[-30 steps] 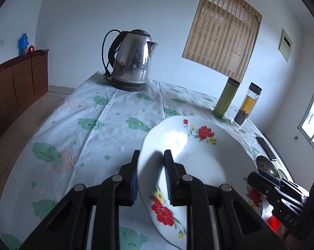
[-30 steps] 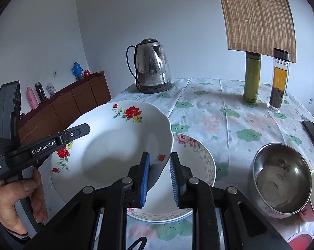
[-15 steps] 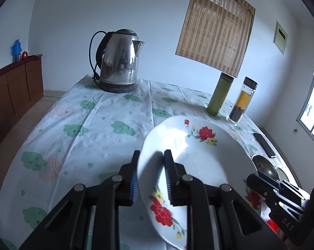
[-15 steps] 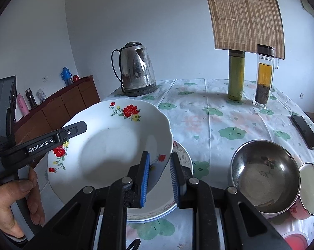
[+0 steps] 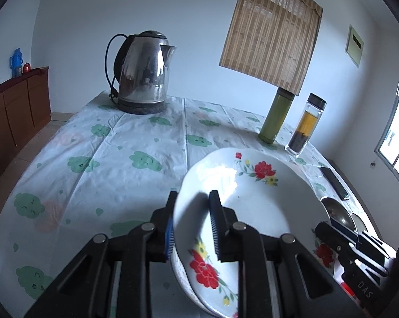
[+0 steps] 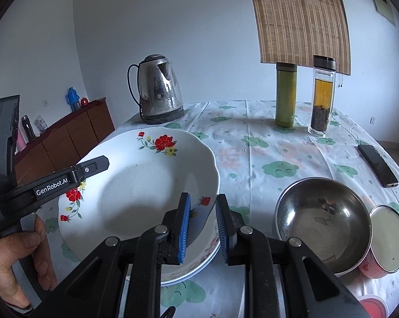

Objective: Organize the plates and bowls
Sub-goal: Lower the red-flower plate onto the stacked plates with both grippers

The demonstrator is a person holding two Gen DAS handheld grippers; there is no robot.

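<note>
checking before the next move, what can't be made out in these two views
- Lower plate: right wrist view, mostly covered by the floral plate; whether they touch is unclear.
- Red cup: body hidden by the steel bowl.
- Red item: cut off by the bottom edge.
- Steel bowl: left wrist view, mostly hidden behind the plate rim and right gripper.
- Left gripper: fingertips hidden in the right wrist view.

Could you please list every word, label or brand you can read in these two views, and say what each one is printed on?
"GenRobot.AI": white lettering on the arm of the left hand-held gripper, seen in the right wrist view.
"DAS": on the body of the right hand-held gripper, seen in the left wrist view.
Small white print low on the left hand-held gripper's handle: cut off and too small to read.
Red container beside the steel bowl: red markings, unreadable.
</note>
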